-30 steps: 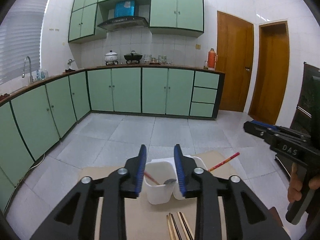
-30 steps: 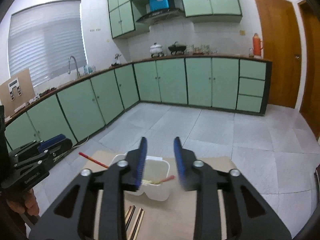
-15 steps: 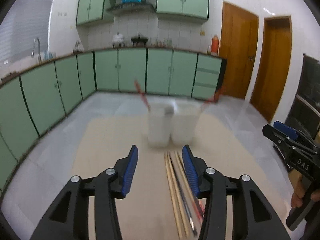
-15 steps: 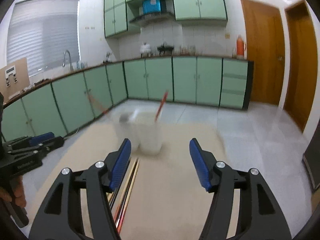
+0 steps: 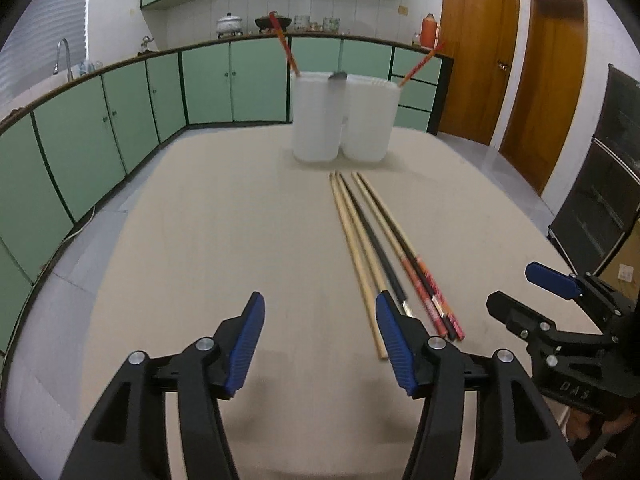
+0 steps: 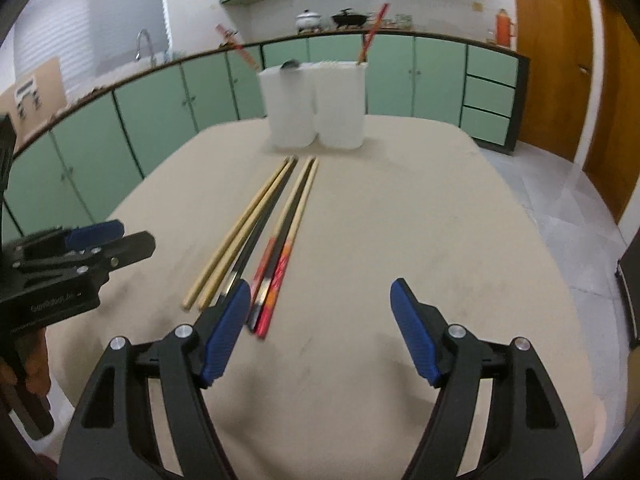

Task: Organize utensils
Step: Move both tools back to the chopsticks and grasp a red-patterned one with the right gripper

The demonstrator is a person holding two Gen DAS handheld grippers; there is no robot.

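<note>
Your left tongs (image 5: 320, 338) and right tongs (image 6: 320, 328) both ran off the bottom edge, so you only got the front of the arms. In the left wrist view your right hand (image 5: 612, 420) was mostly tucked behind its handle. The two white holders (image 6: 316, 104) were opaque, so whatever sat inside stayed hidden except the red sticks (image 6: 370, 36) and a grey tip (image 6: 289, 65), too small to tell what it was. The chopsticks (image 6: 260, 248) looked smeared in the right wrist view, and one butt end was behind the blue pad (image 6: 226, 332).
</note>
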